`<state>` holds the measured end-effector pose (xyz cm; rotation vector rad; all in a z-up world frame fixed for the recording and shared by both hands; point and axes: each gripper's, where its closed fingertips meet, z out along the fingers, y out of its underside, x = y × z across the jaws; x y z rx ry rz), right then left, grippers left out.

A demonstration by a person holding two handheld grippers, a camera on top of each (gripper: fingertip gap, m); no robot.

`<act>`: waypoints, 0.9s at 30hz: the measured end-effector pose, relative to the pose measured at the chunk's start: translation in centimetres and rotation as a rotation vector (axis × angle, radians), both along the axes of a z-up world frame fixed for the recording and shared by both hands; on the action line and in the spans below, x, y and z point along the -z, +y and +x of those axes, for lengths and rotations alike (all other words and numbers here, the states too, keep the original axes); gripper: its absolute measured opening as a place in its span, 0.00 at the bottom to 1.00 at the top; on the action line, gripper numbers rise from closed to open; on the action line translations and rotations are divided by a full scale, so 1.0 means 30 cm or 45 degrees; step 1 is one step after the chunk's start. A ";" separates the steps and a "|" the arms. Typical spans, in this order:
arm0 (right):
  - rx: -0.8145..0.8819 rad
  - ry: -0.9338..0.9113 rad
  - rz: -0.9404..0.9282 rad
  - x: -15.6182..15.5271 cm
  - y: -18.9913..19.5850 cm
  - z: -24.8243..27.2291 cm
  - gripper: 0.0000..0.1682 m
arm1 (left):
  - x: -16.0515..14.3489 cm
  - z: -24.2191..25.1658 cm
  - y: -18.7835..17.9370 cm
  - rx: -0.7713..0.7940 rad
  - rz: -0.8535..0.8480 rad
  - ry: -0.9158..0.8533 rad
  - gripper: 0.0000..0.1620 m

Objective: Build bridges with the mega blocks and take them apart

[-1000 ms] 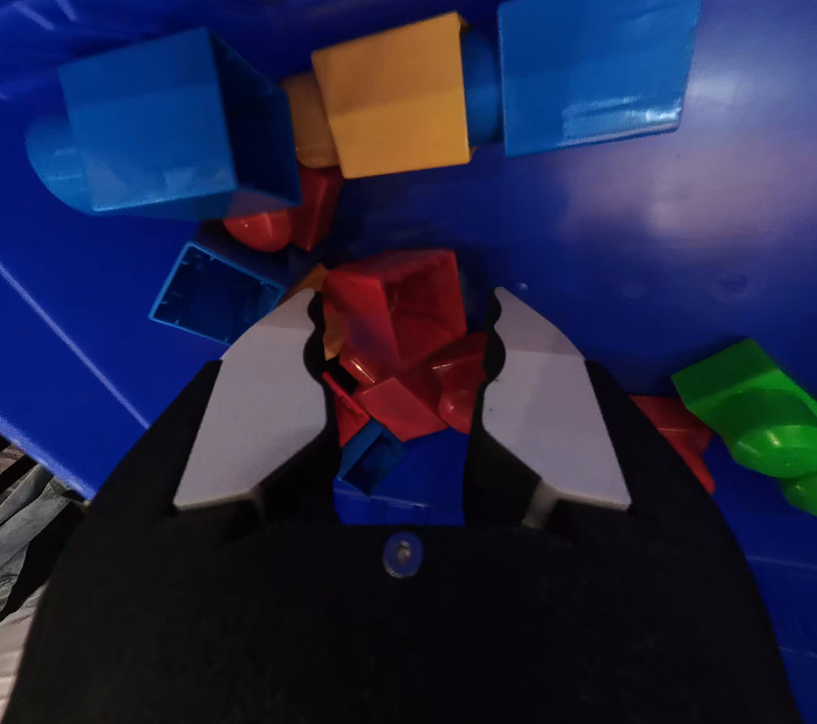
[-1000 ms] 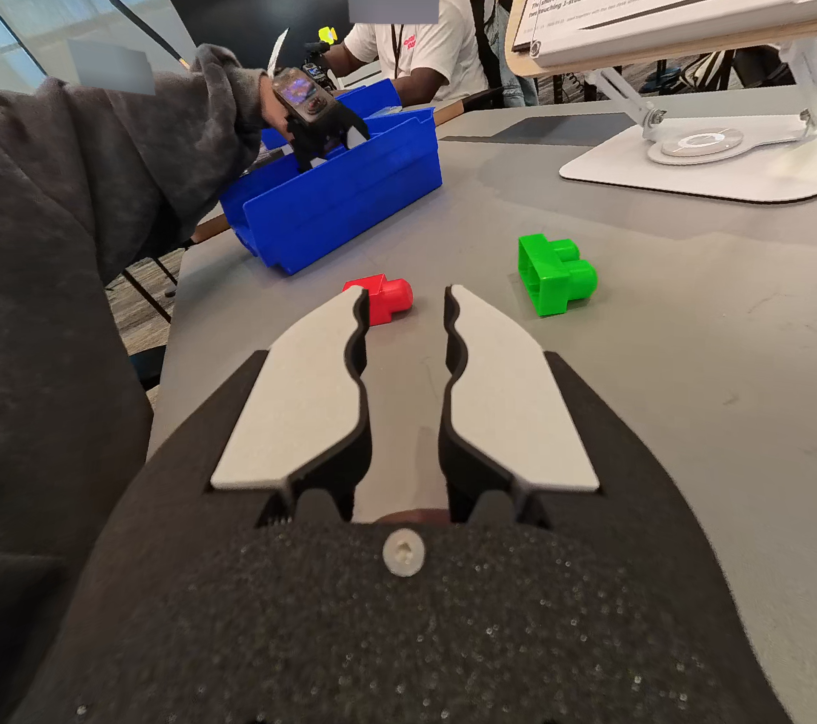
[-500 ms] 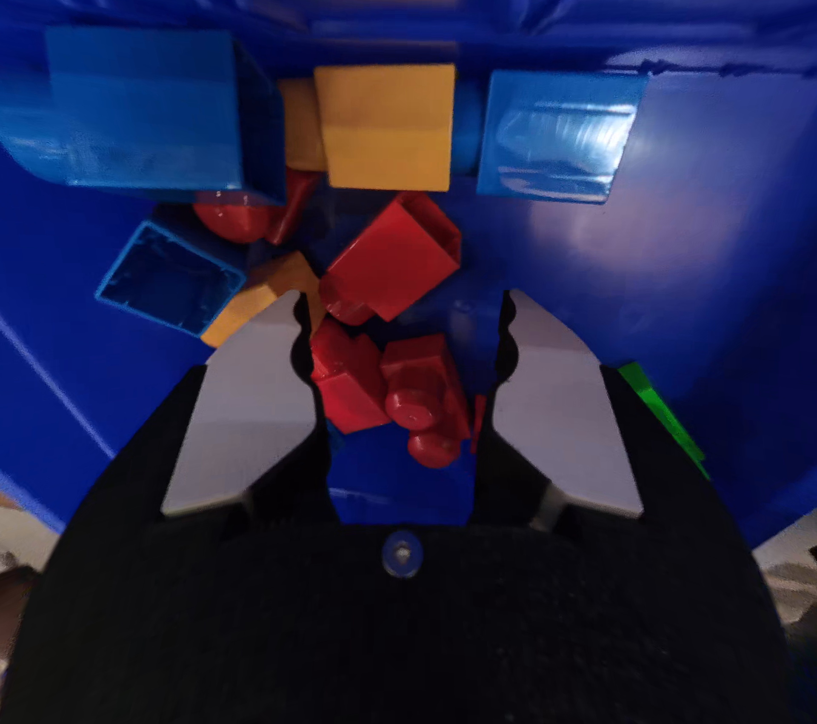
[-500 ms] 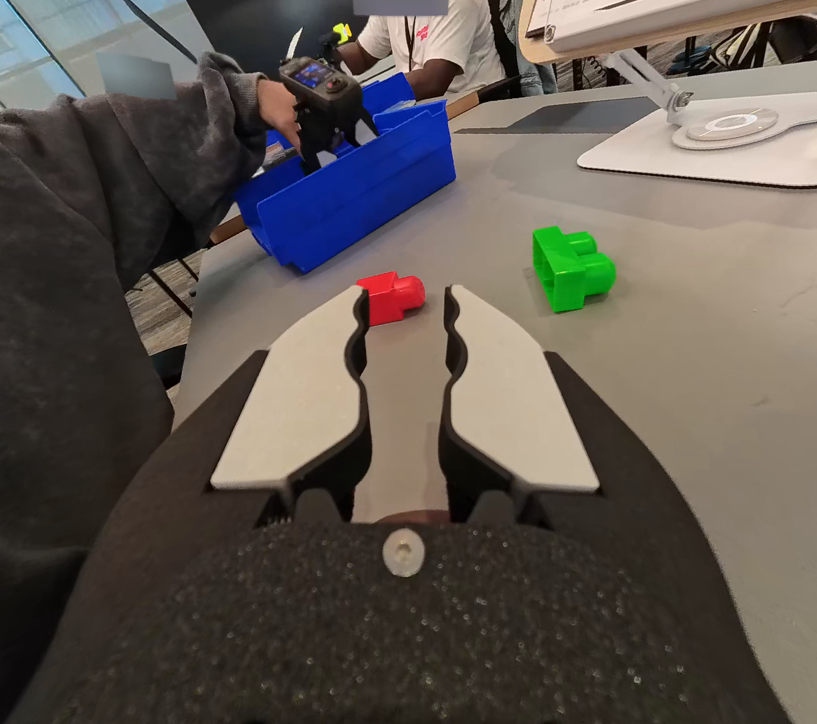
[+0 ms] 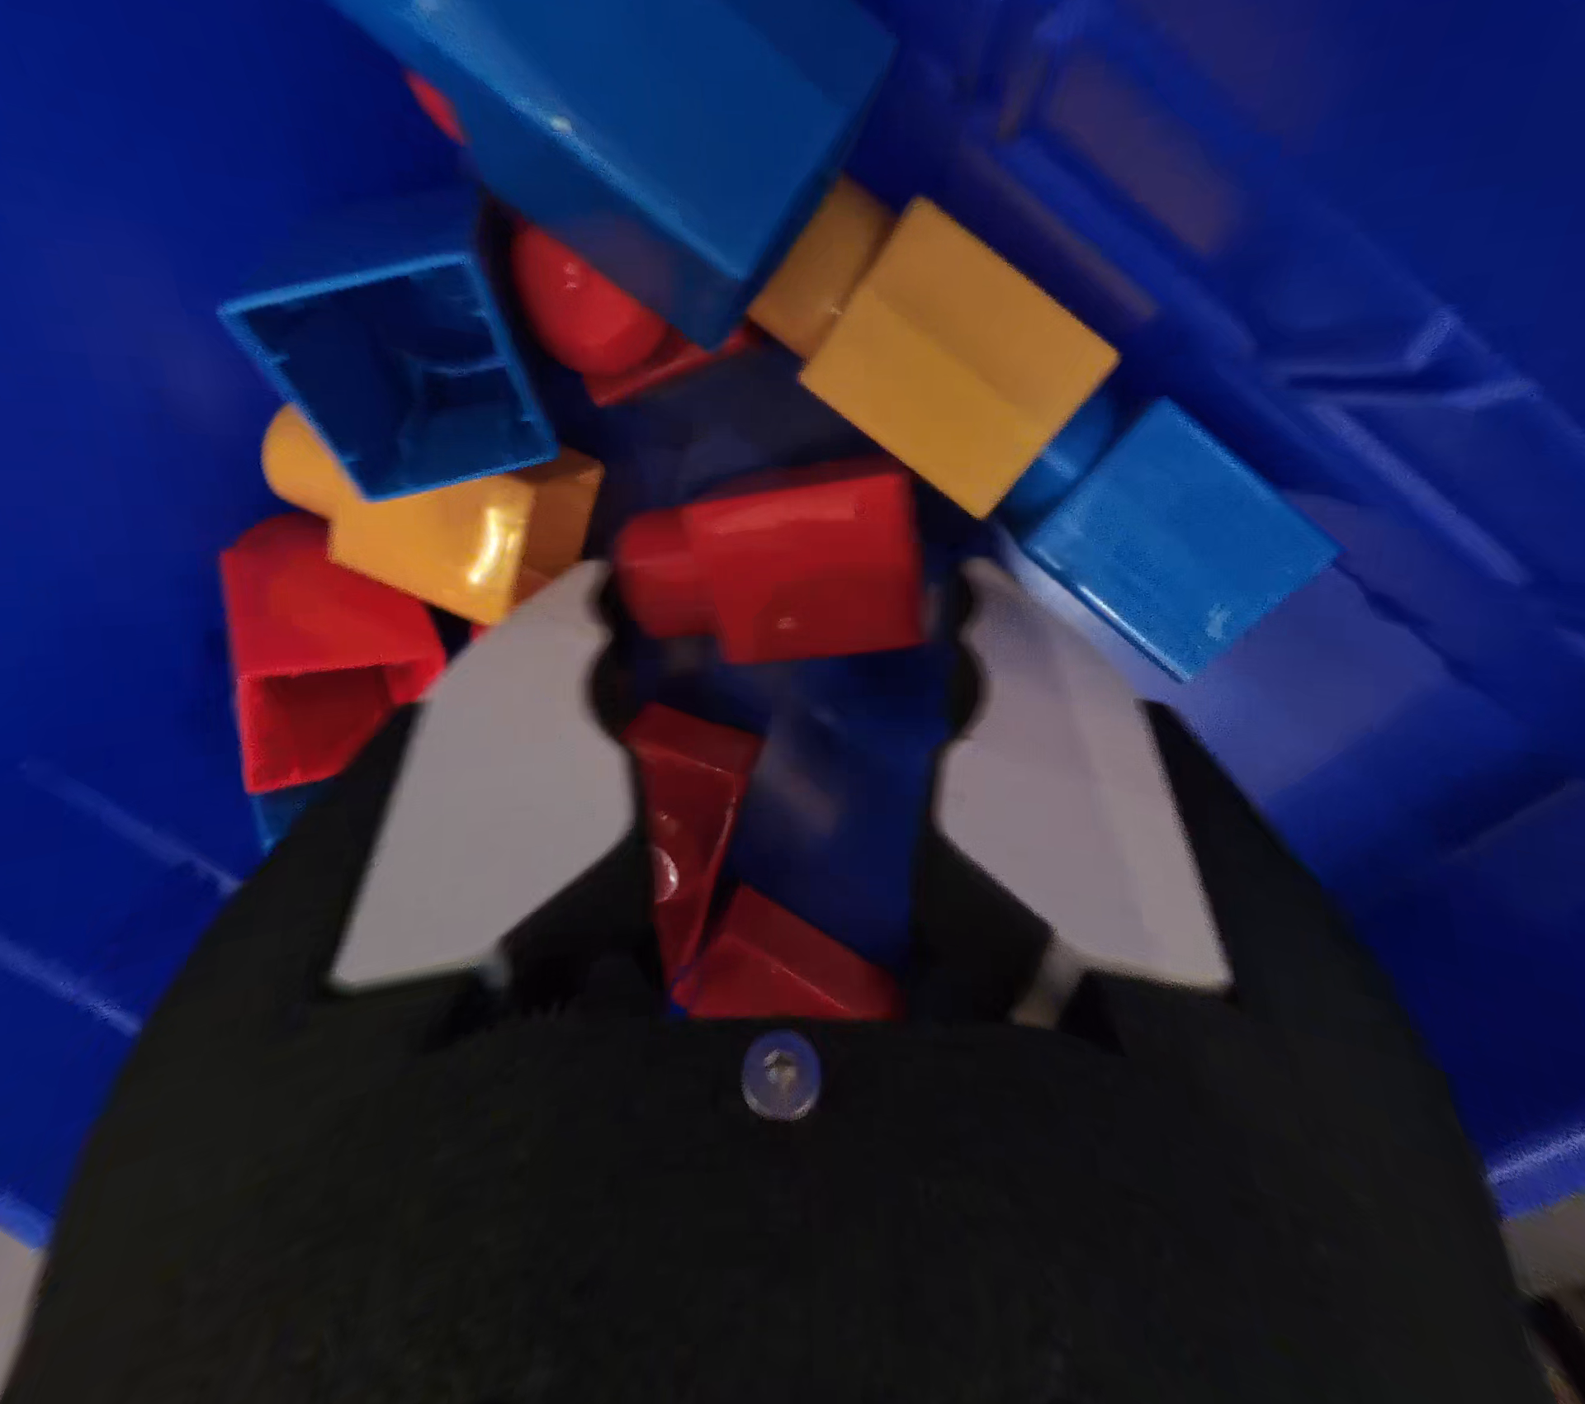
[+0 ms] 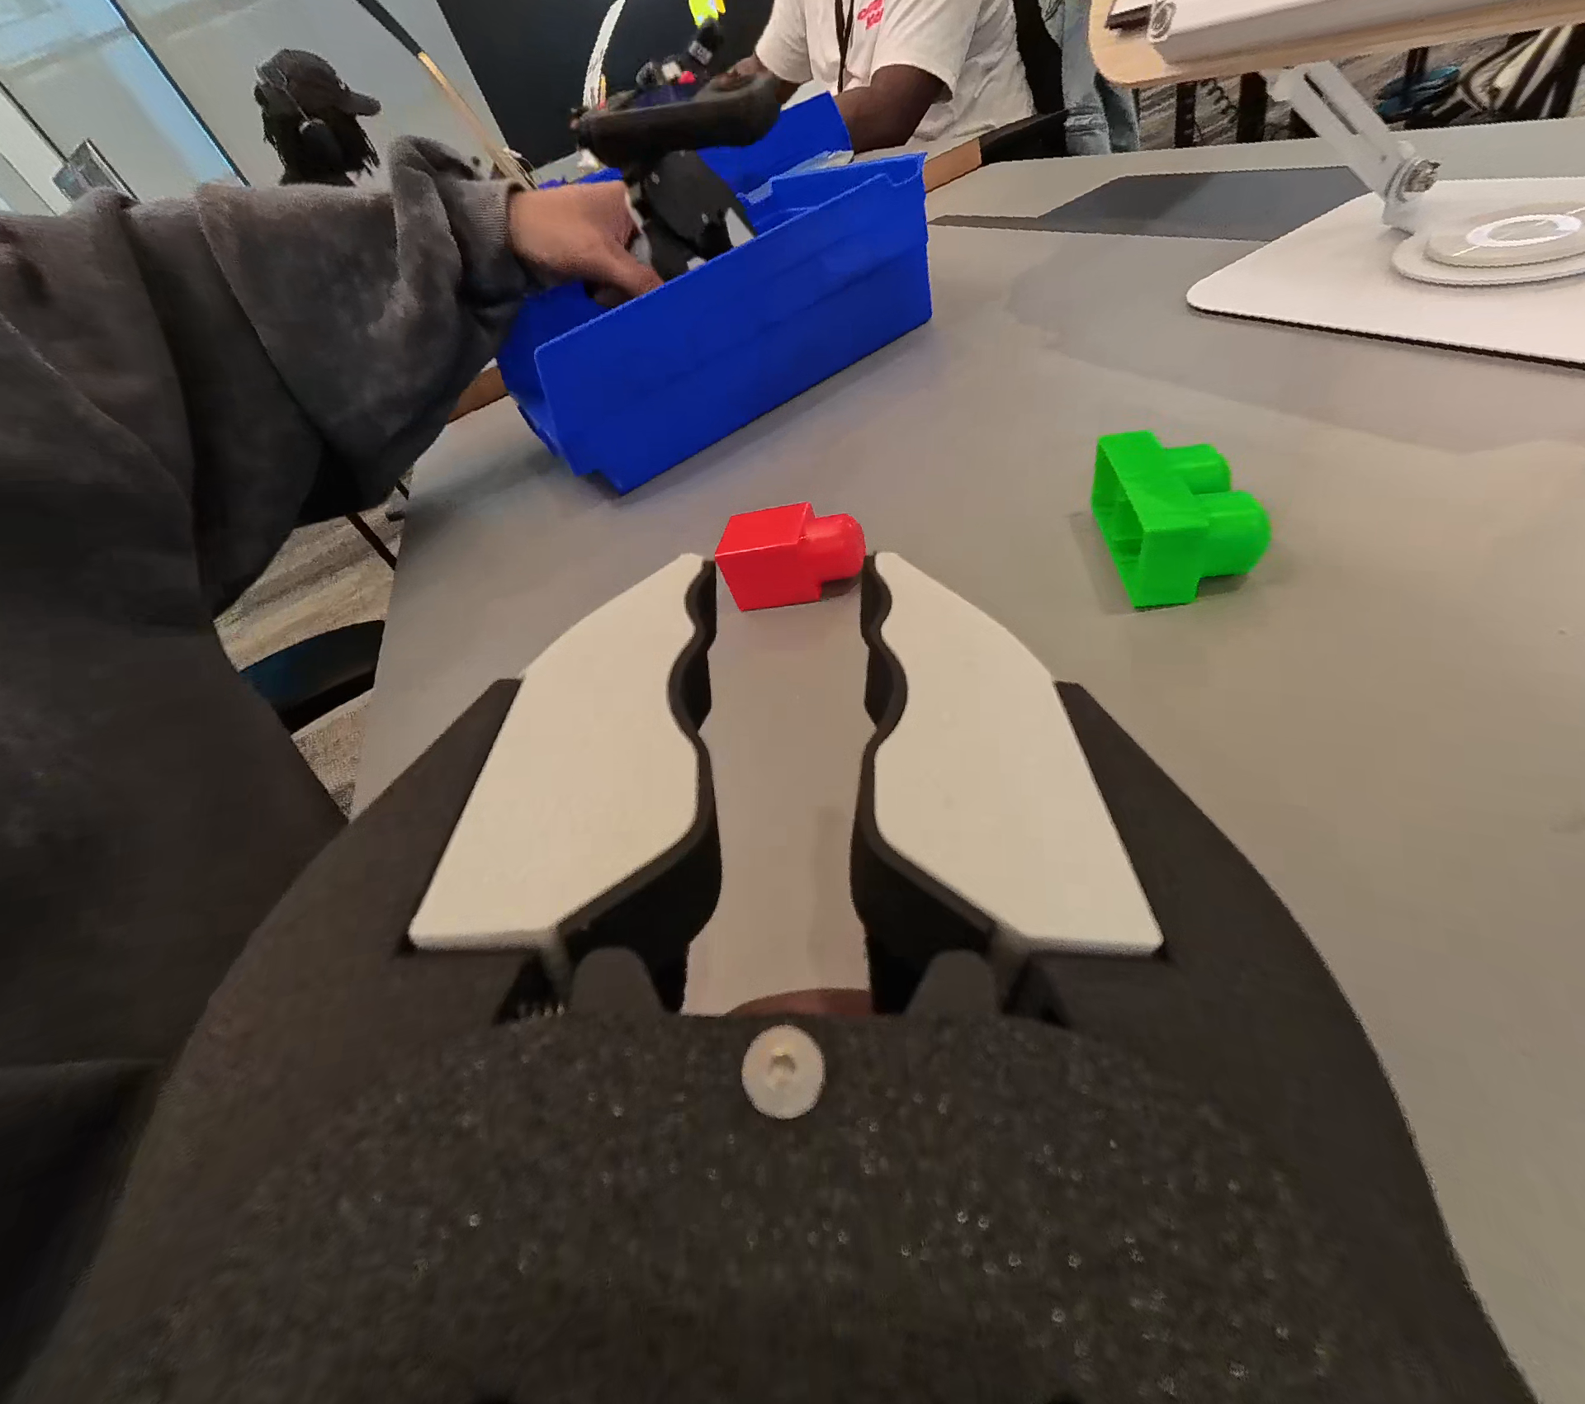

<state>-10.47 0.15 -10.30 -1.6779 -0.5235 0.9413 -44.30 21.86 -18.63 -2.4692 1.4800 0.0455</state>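
Once offset, red block (image 6: 789, 555) beyond fingers (image 6: 600, 745)

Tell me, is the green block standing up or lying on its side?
On its side. The green block lies on the table, its studs pointing sideways and its hollow bottom showing.

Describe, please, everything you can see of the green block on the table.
The green block is glossy moulded plastic with two rounded studs on one face. It lies tipped on its side on the grey table, studs pointing right, its hollow ribbed underside facing left in the right wrist view. It sits alone, right of the red block, touching only the table. The open right gripper is apart from it.
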 end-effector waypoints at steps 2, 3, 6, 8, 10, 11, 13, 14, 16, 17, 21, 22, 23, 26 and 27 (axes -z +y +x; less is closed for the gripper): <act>0.002 -0.005 0.007 -0.001 -0.001 -0.001 0.19 | -0.003 -0.034 0.018 -0.062 0.015 0.058 0.41; 0.006 -0.002 0.010 -0.002 -0.001 0.001 0.19 | -0.008 -0.040 0.010 -0.040 0.004 0.067 0.41; 0.013 0.011 0.014 -0.006 -0.002 0.006 0.19 | -0.073 -0.049 -0.019 0.058 0.026 0.082 0.41; 0.015 0.013 0.016 -0.008 -0.004 0.007 0.19 | -0.162 -0.028 -0.044 0.163 0.080 0.070 0.41; 0.018 0.012 0.020 -0.008 -0.004 0.007 0.19 | -0.266 0.029 -0.082 0.285 0.150 0.035 0.41; 0.017 0.012 0.020 -0.009 -0.004 0.007 0.19 | -0.315 0.081 -0.118 0.377 0.174 -0.007 0.41; 0.020 0.014 0.022 -0.010 -0.003 0.009 0.19 | -0.391 0.204 -0.203 0.601 0.236 -0.069 0.41; 0.021 0.017 0.024 -0.011 -0.003 0.010 0.19 | -0.409 0.266 -0.249 0.729 0.270 -0.076 0.41; 0.026 0.020 0.024 -0.012 -0.002 0.012 0.19 | -0.401 0.379 -0.332 0.968 0.320 -0.057 0.41; 0.026 0.024 0.025 -0.013 -0.002 0.013 0.19 | -0.376 0.426 -0.371 1.065 0.311 -0.038 0.41; 0.030 0.019 0.034 -0.015 -0.005 0.015 0.19 | -0.230 0.568 -0.465 1.345 0.212 0.025 0.41; 0.029 0.016 0.038 -0.015 -0.006 0.015 0.19 | -0.193 0.591 -0.469 1.390 0.195 0.044 0.41; 0.028 0.014 0.041 -0.015 -0.007 0.014 0.19 | -0.156 0.607 -0.470 1.426 0.165 0.067 0.41; 0.026 0.008 0.049 -0.016 -0.010 0.012 0.19 | -0.070 0.638 -0.462 1.535 0.106 0.091 0.41; 0.024 0.006 0.051 -0.016 -0.011 0.011 0.19 | -0.050 0.643 -0.460 1.570 0.093 0.089 0.41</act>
